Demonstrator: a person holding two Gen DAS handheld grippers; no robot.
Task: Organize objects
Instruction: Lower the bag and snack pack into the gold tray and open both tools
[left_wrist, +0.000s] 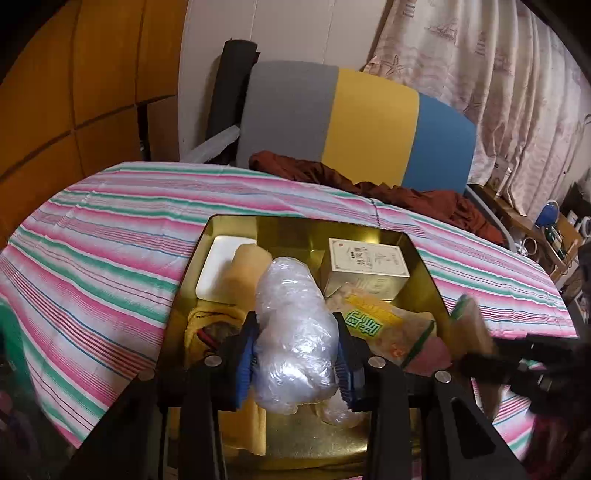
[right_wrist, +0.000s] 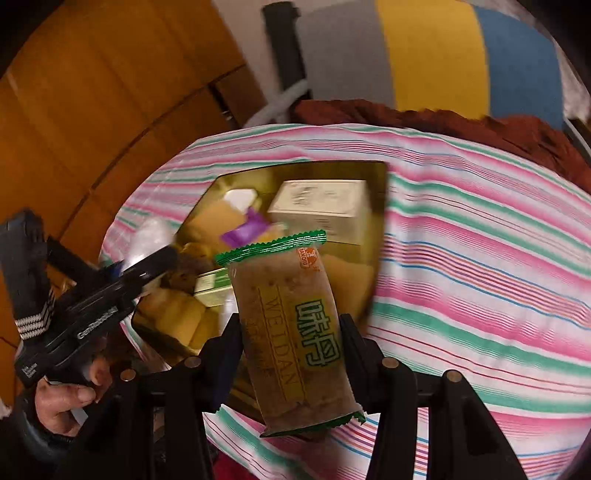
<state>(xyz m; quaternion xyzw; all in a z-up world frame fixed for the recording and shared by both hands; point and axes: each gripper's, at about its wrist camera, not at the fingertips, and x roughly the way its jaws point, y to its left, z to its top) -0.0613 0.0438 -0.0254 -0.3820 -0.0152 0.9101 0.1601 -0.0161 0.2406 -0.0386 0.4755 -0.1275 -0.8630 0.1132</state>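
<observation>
Snack packet (right_wrist: 295, 332) clamped mid-body in right tongs (right_wrist: 291, 332), just above gold tray (right_wrist: 380, 206) edge. Light, crinkly, slippery film; crushable inside, so grip flat sides w/ gentle squeeze. Left tongs (left_wrist: 295, 350) closed on plastic wad (left_wrist: 295, 325), soft, springy, over tray.

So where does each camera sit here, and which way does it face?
Left wrist: on the left hand-held gripper, looking forward over the gold tin; its fingers clamp a clear plastic bundle.
Right wrist: on the right hand-held gripper, facing the tin, holding a green-edged snack packet; the person's left hand shows.
Shared: tin, striped cloth.
</observation>
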